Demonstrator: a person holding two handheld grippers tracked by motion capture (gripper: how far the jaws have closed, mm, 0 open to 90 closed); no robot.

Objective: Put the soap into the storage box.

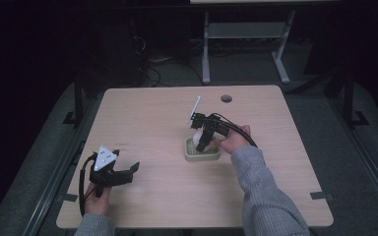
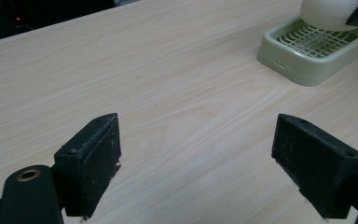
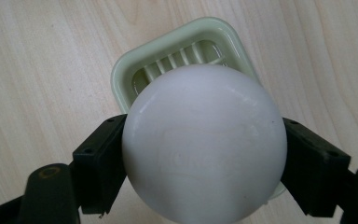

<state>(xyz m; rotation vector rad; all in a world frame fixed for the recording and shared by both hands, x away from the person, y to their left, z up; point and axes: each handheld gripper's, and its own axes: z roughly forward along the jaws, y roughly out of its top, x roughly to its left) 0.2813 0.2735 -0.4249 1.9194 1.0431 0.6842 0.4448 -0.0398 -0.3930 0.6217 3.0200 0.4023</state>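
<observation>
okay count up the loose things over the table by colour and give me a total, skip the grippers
White: 1, the round soap bar, clamped in the right gripper above the dish.
Pale green: 1, the slatted soap dish, on the table.
Total: 2

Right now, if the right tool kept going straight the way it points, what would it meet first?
The right tool, shut on the white soap bar, points down at the green soap dish. The soap would probably meet the dish's ribbed floor first; how far above it the soap hangs is unclear.
</observation>
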